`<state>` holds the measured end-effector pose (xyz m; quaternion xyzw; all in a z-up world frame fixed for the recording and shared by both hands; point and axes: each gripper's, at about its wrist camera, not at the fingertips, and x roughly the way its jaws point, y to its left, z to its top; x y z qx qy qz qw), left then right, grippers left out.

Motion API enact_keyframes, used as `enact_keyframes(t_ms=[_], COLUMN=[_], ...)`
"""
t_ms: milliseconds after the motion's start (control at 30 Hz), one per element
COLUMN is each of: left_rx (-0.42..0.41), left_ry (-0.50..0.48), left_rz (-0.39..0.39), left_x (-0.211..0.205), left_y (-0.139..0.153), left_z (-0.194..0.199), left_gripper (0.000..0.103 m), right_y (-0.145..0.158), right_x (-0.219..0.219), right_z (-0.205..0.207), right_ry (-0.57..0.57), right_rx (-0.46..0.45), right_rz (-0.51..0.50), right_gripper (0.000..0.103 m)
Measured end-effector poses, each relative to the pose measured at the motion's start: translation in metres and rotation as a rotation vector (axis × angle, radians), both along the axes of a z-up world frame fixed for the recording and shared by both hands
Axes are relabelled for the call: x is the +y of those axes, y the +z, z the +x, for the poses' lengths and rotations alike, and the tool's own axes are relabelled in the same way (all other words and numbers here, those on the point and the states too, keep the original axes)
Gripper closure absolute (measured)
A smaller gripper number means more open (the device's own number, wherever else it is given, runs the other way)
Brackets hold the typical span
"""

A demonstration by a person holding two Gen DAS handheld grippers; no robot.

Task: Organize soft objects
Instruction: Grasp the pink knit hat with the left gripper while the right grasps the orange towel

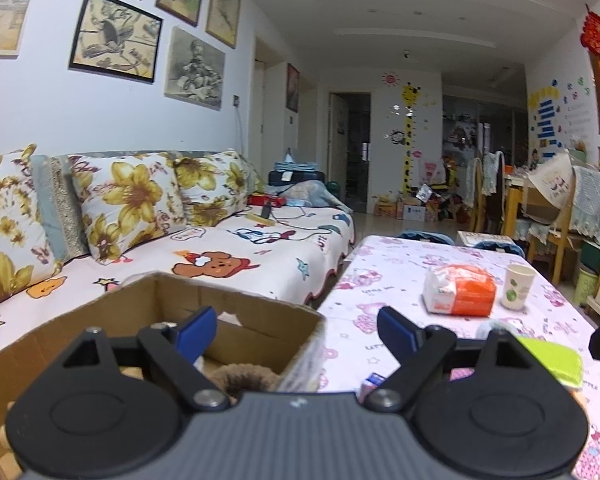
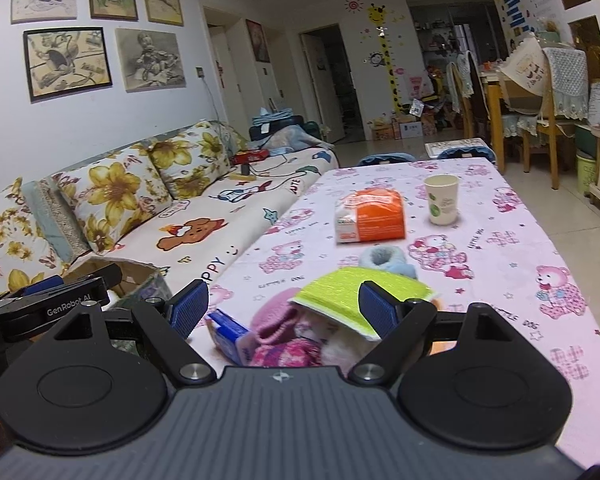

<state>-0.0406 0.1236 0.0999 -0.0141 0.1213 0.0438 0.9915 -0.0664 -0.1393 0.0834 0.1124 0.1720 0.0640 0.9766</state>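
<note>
My left gripper point(image 1: 298, 332) is open and empty, hovering over the corner of a cardboard box point(image 1: 256, 320) that holds a brown furry toy point(image 1: 244, 378). My right gripper point(image 2: 282, 312) is open above a heap of soft things near the table's front edge. The heap holds a lime-green cloth point(image 2: 339, 292), a pink knit piece point(image 2: 278, 320) and something white and fluffy point(image 2: 339, 344). A light-blue fuzzy slipper point(image 2: 383, 262) lies just behind. The green cloth point(image 1: 551, 360) lies close by the right finger, with no pad pressing on it.
The table has a pink bear-print cloth point(image 2: 499, 264). On it stand an orange-and-white pack point(image 2: 371, 216), a paper cup point(image 2: 441, 200) and a small blue carton point(image 2: 230, 334). A sofa point(image 1: 228, 256) with floral cushions runs along the left. Chairs stand at the far right.
</note>
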Motion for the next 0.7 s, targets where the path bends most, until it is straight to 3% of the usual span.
enact_keyframes(t_ms=[300, 700], left_rx=[0.029, 0.123], left_ry=[-0.069, -0.234], left_rz=[0.023, 0.021], left_x=[-0.02, -0.052], left_y=[-0.011, -0.034], left_z=[0.0, 0.004], left_gripper=[0.012, 0.011], right_y=[-0.006, -0.021], right_x=[-0.003, -0.011], right_z=[-0.005, 0.003], right_ry=[-0.036, -0.111], right_rx=[0.013, 0.067], right_rz=[0.018, 0.047], right_gripper=[0.0, 0.0])
